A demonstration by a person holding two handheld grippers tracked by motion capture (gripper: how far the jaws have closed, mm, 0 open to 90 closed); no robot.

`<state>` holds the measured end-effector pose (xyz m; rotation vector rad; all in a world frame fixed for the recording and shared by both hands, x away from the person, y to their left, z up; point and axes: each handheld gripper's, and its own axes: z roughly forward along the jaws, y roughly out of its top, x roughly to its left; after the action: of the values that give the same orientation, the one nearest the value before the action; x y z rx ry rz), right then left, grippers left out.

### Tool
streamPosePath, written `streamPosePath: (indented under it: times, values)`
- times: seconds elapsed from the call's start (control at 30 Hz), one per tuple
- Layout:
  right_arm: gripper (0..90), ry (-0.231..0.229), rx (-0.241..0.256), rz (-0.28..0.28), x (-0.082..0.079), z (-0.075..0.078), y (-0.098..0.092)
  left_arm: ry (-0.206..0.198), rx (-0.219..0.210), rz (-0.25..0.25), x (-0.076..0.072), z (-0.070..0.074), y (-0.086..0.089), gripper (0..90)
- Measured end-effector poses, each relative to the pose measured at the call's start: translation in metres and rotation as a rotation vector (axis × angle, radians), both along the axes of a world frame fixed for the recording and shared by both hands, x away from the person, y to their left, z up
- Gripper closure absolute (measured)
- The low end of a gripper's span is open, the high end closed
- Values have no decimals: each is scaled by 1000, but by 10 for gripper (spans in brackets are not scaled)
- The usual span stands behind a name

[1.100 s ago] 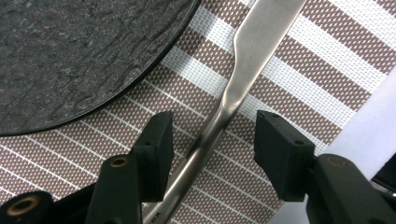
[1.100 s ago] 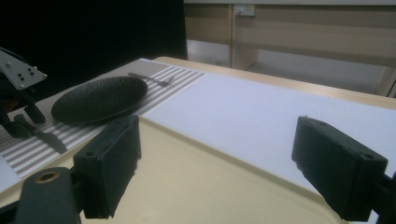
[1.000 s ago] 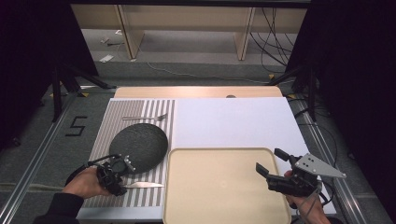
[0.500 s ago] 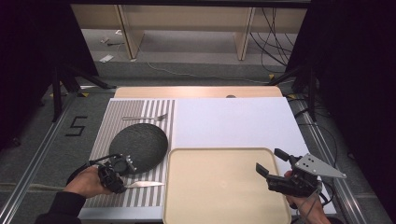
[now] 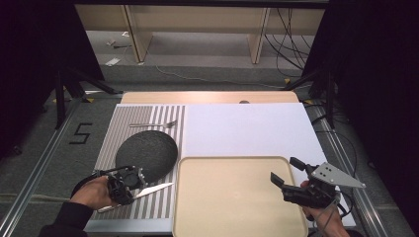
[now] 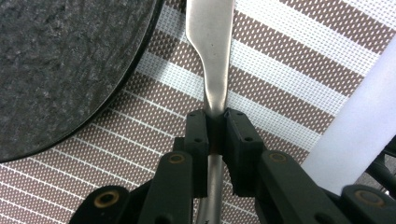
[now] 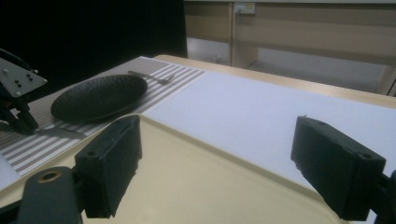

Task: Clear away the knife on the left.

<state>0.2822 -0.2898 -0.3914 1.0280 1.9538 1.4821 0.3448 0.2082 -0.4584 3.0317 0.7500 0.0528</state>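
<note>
- Nothing much has shifted since the earlier frames: my left gripper [image 5: 132, 183] stays clamped on the knife [image 6: 211, 60], near-left on the striped mat [image 5: 163, 207] beside the plate [image 5: 146, 153].
- Grasp done; lifting remains, I judge.
- My right gripper [image 5: 287, 174] waits spread over the tray [image 5: 237, 217].

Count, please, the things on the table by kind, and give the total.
Knives: 1, knife held in the left claw
Forks: 1, fork
Plates: 1, black plate
Trays: 1, beige tray
Placemats: 1, striped placemat
Total: 5
</note>
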Motion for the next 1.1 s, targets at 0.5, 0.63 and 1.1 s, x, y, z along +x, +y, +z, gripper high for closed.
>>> streamPosePath:
  times: [0.5, 0.63, 1.1]
  values:
    - [174, 1, -3, -5, 1, -1, 0, 35, -44, 64, -2, 7, 1, 799]
    - [174, 2, -2, -5, 1, -1, 0, 38, -54, 56, -5, 12, 1, 800]
    - [175, 2, -5, -6, 1, -1, 0, 34, -134, 109, -8, 26, 0, 800]
